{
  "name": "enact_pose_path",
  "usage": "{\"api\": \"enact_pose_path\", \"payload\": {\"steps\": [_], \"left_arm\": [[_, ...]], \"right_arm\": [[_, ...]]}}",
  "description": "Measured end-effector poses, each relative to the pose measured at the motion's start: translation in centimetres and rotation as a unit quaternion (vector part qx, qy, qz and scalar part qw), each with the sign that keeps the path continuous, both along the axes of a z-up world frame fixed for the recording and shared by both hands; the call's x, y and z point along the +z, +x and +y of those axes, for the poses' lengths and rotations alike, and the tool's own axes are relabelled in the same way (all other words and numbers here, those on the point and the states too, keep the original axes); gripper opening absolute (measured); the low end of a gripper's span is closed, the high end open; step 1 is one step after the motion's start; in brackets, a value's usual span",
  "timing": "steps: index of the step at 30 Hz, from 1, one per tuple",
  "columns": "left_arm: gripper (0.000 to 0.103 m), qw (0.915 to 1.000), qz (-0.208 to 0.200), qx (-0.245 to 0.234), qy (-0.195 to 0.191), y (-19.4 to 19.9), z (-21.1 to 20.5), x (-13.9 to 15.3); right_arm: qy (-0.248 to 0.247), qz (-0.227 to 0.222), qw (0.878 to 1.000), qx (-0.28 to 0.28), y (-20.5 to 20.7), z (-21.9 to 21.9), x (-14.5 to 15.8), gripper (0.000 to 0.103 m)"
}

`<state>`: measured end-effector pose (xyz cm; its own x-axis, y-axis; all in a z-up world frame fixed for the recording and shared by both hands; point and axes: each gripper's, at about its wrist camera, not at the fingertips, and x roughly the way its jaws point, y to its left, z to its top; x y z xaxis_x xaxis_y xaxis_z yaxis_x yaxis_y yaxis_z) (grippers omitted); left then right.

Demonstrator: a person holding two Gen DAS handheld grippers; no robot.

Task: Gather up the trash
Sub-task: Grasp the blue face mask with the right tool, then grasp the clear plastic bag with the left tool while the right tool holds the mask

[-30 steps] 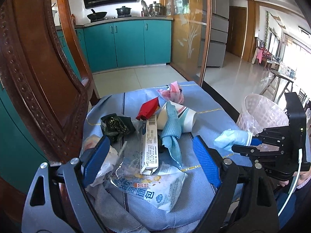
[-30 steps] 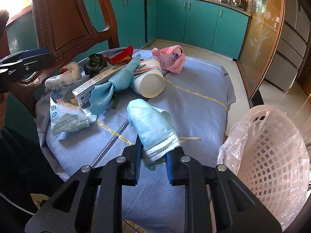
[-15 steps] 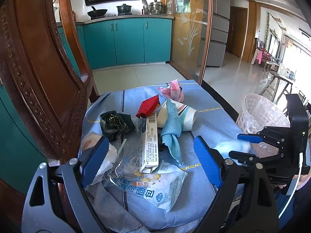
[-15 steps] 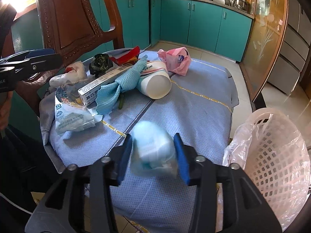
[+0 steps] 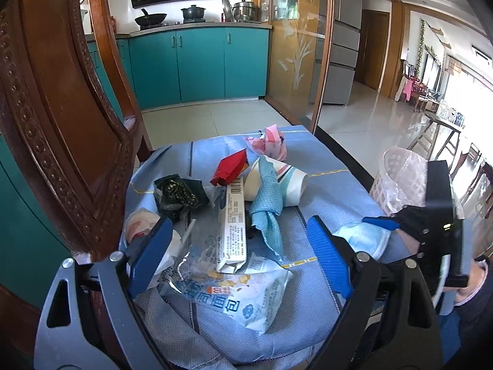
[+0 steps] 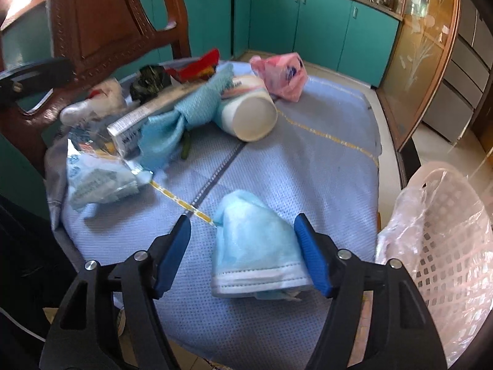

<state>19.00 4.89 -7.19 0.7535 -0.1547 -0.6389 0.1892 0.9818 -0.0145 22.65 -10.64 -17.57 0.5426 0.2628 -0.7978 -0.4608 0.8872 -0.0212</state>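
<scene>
A light blue face mask [image 6: 255, 246] lies on the blue tablecloth [image 6: 308, 160] between the open jaws of my right gripper [image 6: 243, 256]; it also shows in the left wrist view [image 5: 360, 239]. My left gripper [image 5: 237, 259] is open and empty above a snack bag [image 5: 240, 296] and a long white box [image 5: 234, 225]. A paper cup [image 6: 249, 114], a teal cloth [image 6: 185, 117], a red wrapper [image 5: 231, 168], a dark wrapper [image 5: 177, 194] and a pink bag [image 6: 280, 77] lie in a pile. A pink lined basket [image 6: 446, 246] stands at the right.
A carved wooden chair [image 5: 61, 117] stands close on the left of the table. Teal kitchen cabinets [image 5: 200, 64] and a glass door [image 5: 295, 46] are behind. The table edge drops to a tiled floor [image 5: 215, 120].
My right gripper opened and let go of the face mask, which dropped from the jaws onto the tablecloth. The left gripper barely moved.
</scene>
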Motion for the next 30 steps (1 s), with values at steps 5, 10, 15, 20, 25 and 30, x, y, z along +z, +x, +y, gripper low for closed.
{"api": "enact_pose_path", "payload": {"steps": [5, 10, 15, 20, 25, 30], "left_arm": [[0.089, 1.0000, 0.005, -0.005, 0.000, -0.1, -0.2, -0.2], [0.089, 0.9996, 0.015, -0.005, -0.023, 0.0, 0.5, -0.2], [0.065, 0.9968, 0.044, -0.014, -0.065, 0.4, 1.5, -0.7], [0.067, 0.9954, 0.067, -0.018, -0.066, 0.7, 1.2, -1.5], [0.082, 0.9919, 0.124, -0.024, 0.012, 1.5, -0.8, -4.2], [0.083, 0.9795, 0.185, -0.039, 0.068, 2.0, -2.3, -7.5]], "right_arm": [[-0.021, -0.002, 1.000, 0.006, 0.0, 0.9, -0.7, 0.053], [-0.012, -0.003, 1.000, 0.007, -0.1, 0.7, -0.6, 0.036], [0.005, -0.008, 1.000, -0.005, -0.1, 0.0, 0.2, 0.036], [0.014, 0.002, 1.000, -0.016, 0.1, -0.6, 0.3, 0.036], [0.020, -0.004, 1.000, -0.010, -0.2, -0.5, 0.8, 0.036], [0.024, -0.007, 1.000, -0.007, -0.4, -0.6, 1.2, 0.036]]}}
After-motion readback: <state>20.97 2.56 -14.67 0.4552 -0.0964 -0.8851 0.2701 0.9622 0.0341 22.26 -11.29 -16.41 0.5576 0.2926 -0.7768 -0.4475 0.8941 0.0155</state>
